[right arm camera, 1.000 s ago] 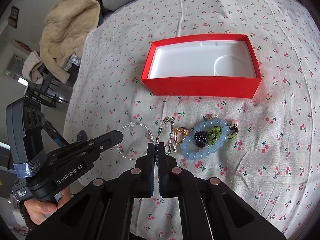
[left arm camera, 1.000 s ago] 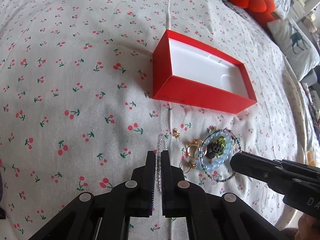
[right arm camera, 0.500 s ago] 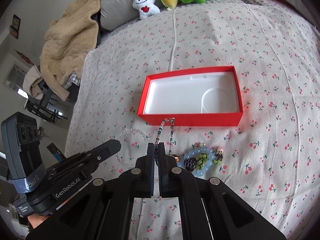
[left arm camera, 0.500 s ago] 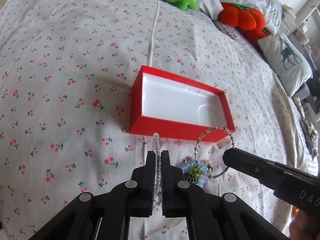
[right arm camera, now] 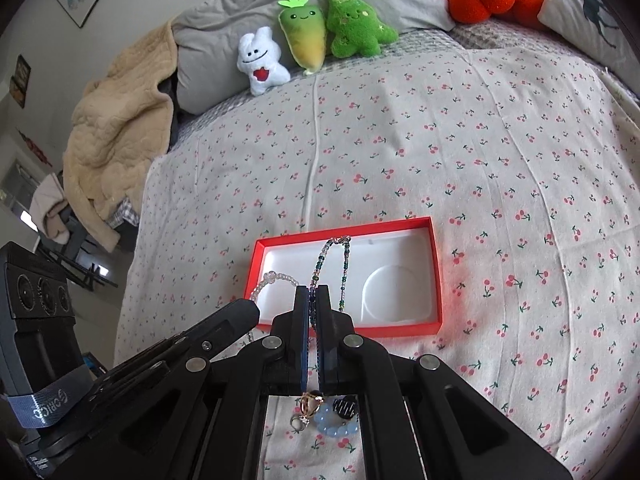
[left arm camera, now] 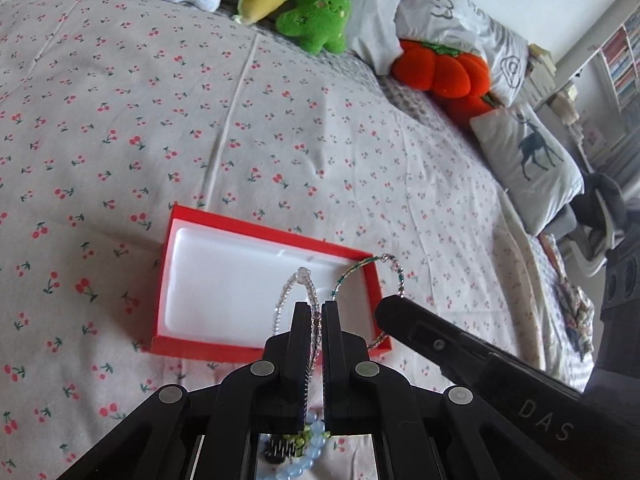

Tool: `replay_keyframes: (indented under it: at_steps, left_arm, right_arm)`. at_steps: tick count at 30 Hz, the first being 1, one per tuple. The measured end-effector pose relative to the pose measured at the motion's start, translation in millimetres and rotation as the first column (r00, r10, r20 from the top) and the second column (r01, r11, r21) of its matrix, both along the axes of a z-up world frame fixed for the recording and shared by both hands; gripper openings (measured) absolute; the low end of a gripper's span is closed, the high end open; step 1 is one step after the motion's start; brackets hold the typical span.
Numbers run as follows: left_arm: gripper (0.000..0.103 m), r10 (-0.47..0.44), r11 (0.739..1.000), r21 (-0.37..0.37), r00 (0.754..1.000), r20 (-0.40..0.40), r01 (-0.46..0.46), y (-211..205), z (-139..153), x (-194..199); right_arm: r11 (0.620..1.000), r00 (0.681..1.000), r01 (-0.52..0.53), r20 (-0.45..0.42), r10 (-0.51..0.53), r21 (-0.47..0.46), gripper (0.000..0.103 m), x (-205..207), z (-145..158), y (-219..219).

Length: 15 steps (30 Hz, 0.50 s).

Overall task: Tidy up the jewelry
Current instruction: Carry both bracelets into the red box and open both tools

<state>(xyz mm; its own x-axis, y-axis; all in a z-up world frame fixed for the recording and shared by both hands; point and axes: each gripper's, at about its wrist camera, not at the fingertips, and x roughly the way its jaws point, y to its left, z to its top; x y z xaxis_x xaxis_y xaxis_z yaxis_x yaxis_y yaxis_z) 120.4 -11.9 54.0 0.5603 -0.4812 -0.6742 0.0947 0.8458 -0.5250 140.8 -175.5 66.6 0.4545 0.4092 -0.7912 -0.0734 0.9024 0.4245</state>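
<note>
Left wrist view: red box (left arm camera: pixel 264 296) open on cherry-print bedspread (left arm camera: pixel 120 120), white tray inside bare. Left gripper (left arm camera: pixel 316 320) pinched nearly shut on clear bead bracelet (left arm camera: pixel 298 284), loop raised in front of the box's near right part. To the right, right gripper (left arm camera: pixel 390 314) gripping green bead bracelet (left arm camera: pixel 360 266) beside the box's right wall. Blue bead bracelet (left arm camera: pixel 304 460) on bedspread beneath the fingers, near edge.

Right wrist view: same box (right arm camera: pixel 348 278), nothing resting in it. Right gripper (right arm camera: pixel 311 300) clamped tight on green bead bracelet (right arm camera: pixel 332 264), loop standing before the box. Left gripper (right arm camera: pixel 240 312) at left with clear bead bracelet (right arm camera: pixel 272 280). Gold ring (right arm camera: pixel 308 404) and blue bead bracelet (right arm camera: pixel 336 426) down near, on bedspread (right arm camera: pixel 480 140).
</note>
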Motion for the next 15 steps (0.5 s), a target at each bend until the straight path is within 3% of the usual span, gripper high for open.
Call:
replay_keyframes:
  at_steps: [4, 8, 15]
  left_arm:
    - [0.000, 0.031, 0.999, -0.018, 1.000, -0.004, -0.031, 2.6, -12.5, 18.7]
    - [0.000, 0.080, 0.997, 0.009, 0.995, -0.061, -0.079, 9.5, -34.0, 31.9]
    - [0.000, 0.119, 0.984, 0.144, 0.989, -0.085, -0.106, 11.5, -45.5, 34.8]
  right_arm:
    - [0.999, 1.000, 0.007, 0.000, -0.007, 0.033, 0.003, 12.0, -9.5, -1.9]
    - [0.997, 1.000, -0.027, -0.007, 0.027, 0.068, 0.003, 20.1, -21.7, 1.8]
    - [1.000, 0.999, 0.012, -0.049, -0.011, 0.005, 0.003, 26.4, -39.4, -15.1]
